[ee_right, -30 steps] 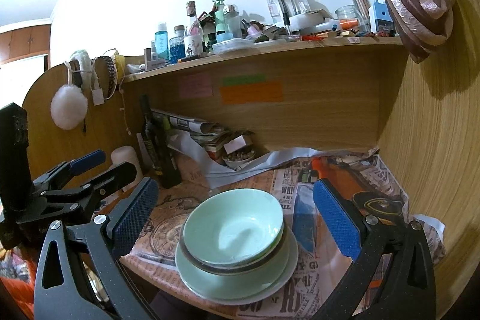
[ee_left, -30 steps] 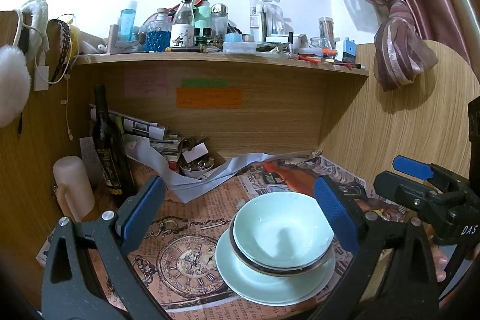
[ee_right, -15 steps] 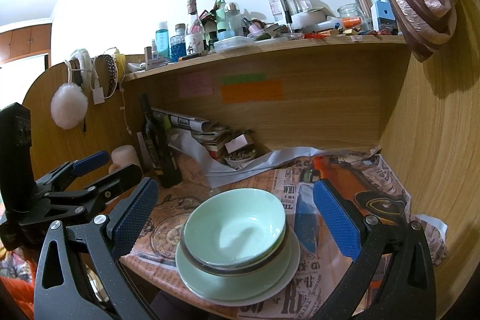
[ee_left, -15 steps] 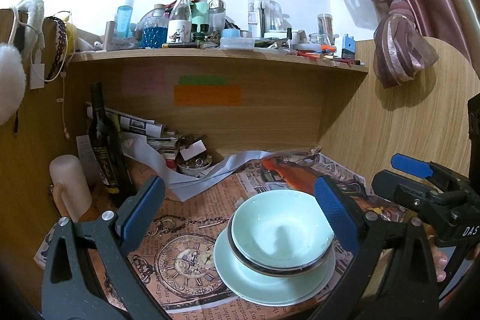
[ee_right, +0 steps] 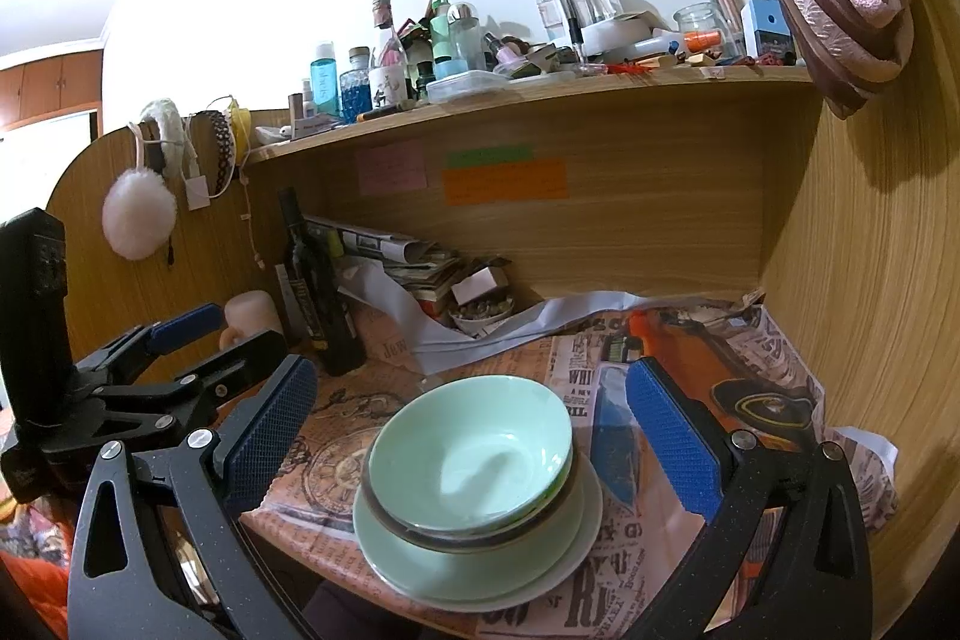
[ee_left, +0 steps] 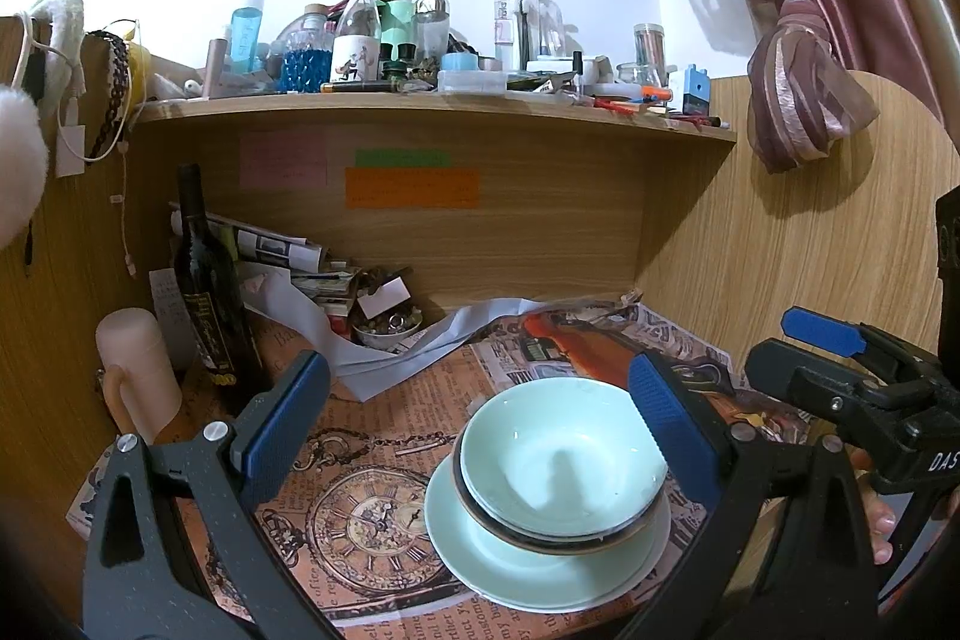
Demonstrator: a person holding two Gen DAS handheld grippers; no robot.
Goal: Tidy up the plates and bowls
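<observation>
A pale green bowl (ee_left: 564,460) sits nested in a dark-rimmed bowl (ee_left: 558,535), both stacked on a pale green plate (ee_left: 510,574) near the desk's front edge. The same stack shows in the right wrist view: bowl (ee_right: 474,454), plate (ee_right: 480,574). My left gripper (ee_left: 480,430) is open and empty, hovering in front of and above the stack. My right gripper (ee_right: 474,430) is open and empty, also in front of the stack. Each gripper shows in the other's view: the right one (ee_left: 840,358), the left one (ee_right: 204,346).
Newspaper (ee_left: 372,460) covers the desk. A dark wine bottle (ee_left: 207,280), a cream cylinder (ee_left: 138,370), rolled papers and a small bowl of trinkets (ee_left: 387,328) stand at the back left. A cluttered shelf (ee_left: 420,100) hangs overhead. A wooden side panel (ee_right: 870,310) closes the right.
Both grippers shifted only slightly; the view drifted a little. The stack has not moved and both grippers stay open.
</observation>
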